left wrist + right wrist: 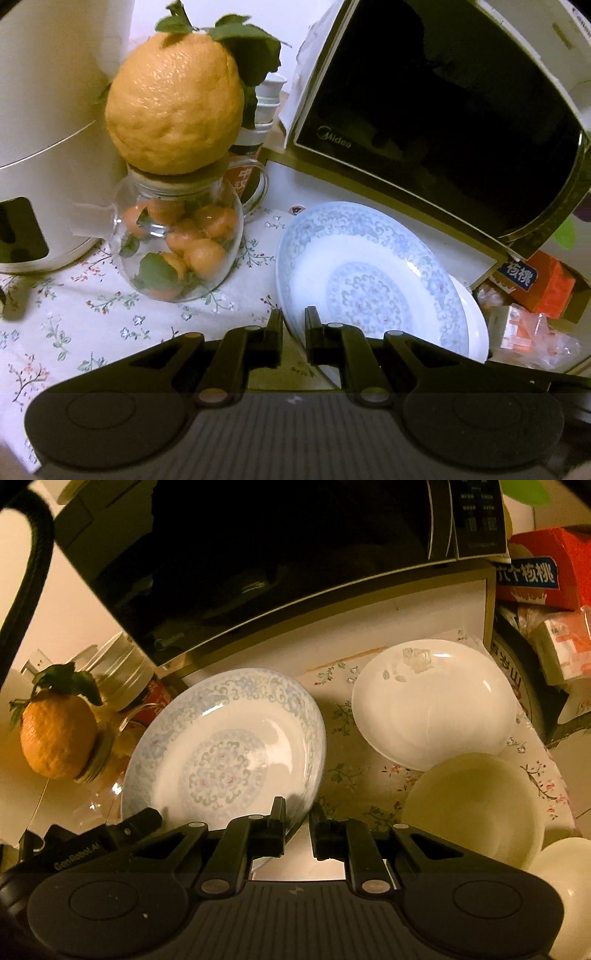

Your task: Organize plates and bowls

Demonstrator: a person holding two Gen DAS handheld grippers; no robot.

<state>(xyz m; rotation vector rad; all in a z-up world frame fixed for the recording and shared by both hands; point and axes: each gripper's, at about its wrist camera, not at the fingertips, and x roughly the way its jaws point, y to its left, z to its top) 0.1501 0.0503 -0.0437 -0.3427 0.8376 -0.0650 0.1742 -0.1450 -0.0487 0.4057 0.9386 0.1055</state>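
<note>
While the left gripper (293, 334) clamps the patterned plate's (369, 273) rim, right gripper (297, 825) stands apart; white plate (436, 705) at two o'clock, bowl (476, 805) unstacked.

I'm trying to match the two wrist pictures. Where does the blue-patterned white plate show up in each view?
Left wrist: the blue-patterned white plate sits lower right of centre, its near rim between the left gripper fingers.
Right wrist: left of centre, its rim at the right gripper.
Shared landmark: the black-doored microwave behind it.
</note>
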